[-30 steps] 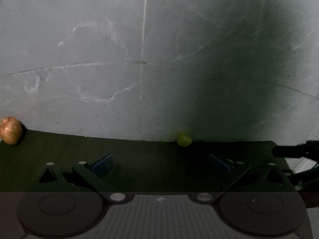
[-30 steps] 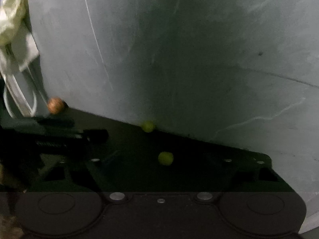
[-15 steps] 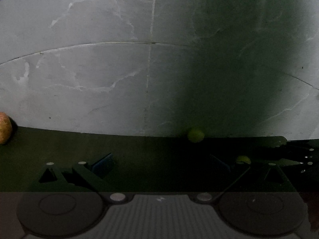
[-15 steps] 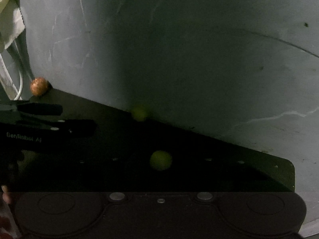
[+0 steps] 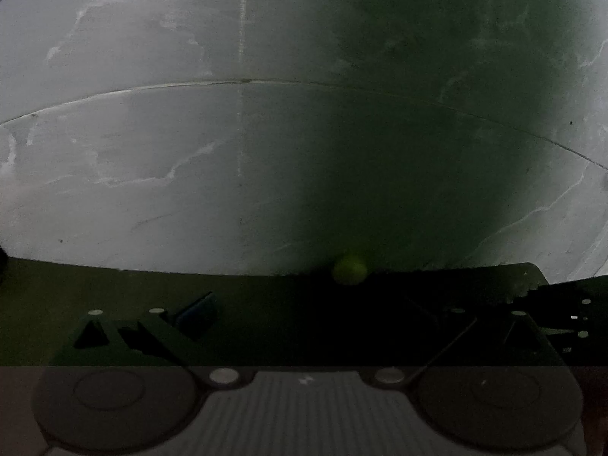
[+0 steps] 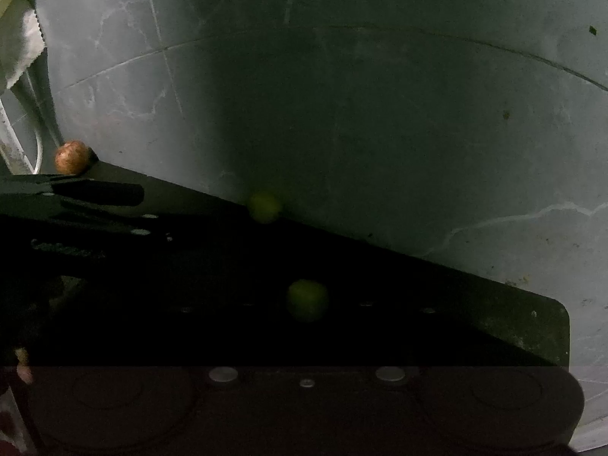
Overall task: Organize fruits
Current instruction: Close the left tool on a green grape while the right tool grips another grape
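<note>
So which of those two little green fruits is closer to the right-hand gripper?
The green fruit in the mat's middle, right ahead of the right gripper. The other green fruit sits at the mat's far edge.

far lime: yellow-green | near lime: dull green in shadow | round fruit: reddish-brown, mottled | mat: dark olive-black | floor: grey tiles, pale veining, thin seams

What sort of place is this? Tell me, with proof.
Probably an indoor home floor, dimly lit: grey marble-look floor tiles with veins and grout lines, a dark mat spread on them carrying two green fruits and a brown fruit at its edge. Which room is unclear.
</note>
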A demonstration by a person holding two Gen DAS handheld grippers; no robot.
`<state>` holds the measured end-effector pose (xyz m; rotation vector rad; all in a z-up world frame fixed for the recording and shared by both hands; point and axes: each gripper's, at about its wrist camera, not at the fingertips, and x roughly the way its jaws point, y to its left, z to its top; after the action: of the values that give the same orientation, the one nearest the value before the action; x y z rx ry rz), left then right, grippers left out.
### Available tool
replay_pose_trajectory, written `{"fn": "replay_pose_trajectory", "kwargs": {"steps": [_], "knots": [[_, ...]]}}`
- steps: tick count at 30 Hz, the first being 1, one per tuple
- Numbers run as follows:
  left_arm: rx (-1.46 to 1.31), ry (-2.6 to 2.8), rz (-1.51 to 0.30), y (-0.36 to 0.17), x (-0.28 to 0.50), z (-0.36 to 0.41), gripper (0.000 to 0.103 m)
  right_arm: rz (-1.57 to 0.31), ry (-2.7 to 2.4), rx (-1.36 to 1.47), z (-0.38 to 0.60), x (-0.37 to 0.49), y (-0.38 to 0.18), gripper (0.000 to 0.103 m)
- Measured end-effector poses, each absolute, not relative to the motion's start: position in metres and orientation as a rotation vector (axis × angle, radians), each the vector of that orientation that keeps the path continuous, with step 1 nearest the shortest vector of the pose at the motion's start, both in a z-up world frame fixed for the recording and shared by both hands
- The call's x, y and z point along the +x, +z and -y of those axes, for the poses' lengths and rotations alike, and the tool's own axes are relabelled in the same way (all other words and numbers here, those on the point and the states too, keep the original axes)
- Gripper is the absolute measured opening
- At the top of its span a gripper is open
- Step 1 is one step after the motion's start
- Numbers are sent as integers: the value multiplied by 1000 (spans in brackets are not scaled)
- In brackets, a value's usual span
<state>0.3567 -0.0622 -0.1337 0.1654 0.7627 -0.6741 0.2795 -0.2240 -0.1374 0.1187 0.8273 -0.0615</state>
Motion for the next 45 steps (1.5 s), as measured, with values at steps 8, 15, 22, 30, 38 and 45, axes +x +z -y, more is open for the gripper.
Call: {"fn": "replay_pose_trajectory", "kwargs": {"steps": [8, 15, 22, 30, 38, 45], "knots": [[138, -695, -788, -142, 366, 79, 102, -822, -63, 112, 228, 275, -136, 25], [129, -737, -776, -147, 374, 99, 94, -822, -76, 115, 234, 262, -131, 25], [185, -742, -759, -156, 377, 121, 75, -831, -97, 129, 243, 248, -128, 25], [258, -708, -731, -161, 377, 134, 56, -823, -97, 139, 242, 246, -125, 25], [267, -685, -729, -164, 377, 146, 27, -818, -82, 143, 240, 245, -122, 25], [246, -688, -730, -157, 372, 130, 27, -809, -62, 135, 236, 244, -114, 25]]}}
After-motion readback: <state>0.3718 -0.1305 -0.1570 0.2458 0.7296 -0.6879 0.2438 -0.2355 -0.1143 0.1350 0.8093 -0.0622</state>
